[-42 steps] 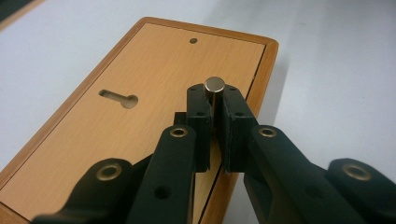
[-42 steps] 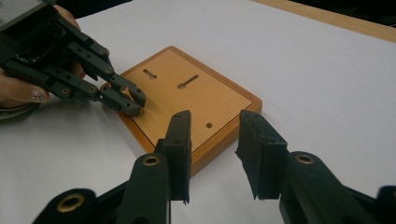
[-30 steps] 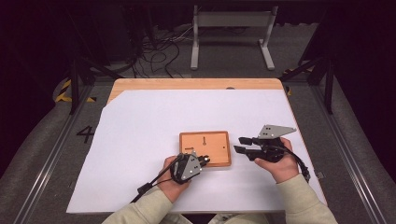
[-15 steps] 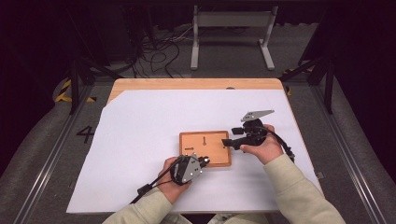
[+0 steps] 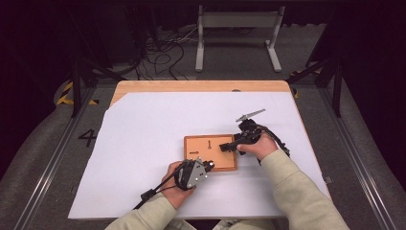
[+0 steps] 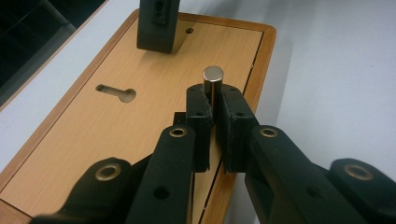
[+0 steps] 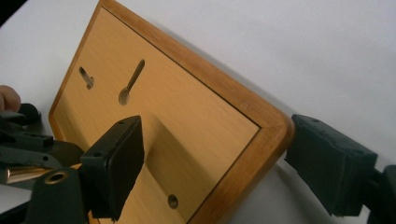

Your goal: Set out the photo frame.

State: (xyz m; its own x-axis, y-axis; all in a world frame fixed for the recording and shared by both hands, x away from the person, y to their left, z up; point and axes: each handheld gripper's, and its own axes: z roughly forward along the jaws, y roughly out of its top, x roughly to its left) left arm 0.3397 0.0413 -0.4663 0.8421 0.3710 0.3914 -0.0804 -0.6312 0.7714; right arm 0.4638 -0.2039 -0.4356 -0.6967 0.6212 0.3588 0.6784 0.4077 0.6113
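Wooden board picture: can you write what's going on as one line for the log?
left gripper: shut on metal pin | right gripper: open, jaws straddle corner of wooden board | board: flat on white sheet

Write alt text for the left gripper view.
The left tool is shut on an upright metal pin above a wooden board. The board has a keyhole-shaped slot, and one jaw of the right tool rests on its far end.

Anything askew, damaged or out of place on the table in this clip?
Nothing stands out. The wooden board lies flat on the white sheet, the left gripper holds a metal pin, and the right gripper straddles the board's corner.
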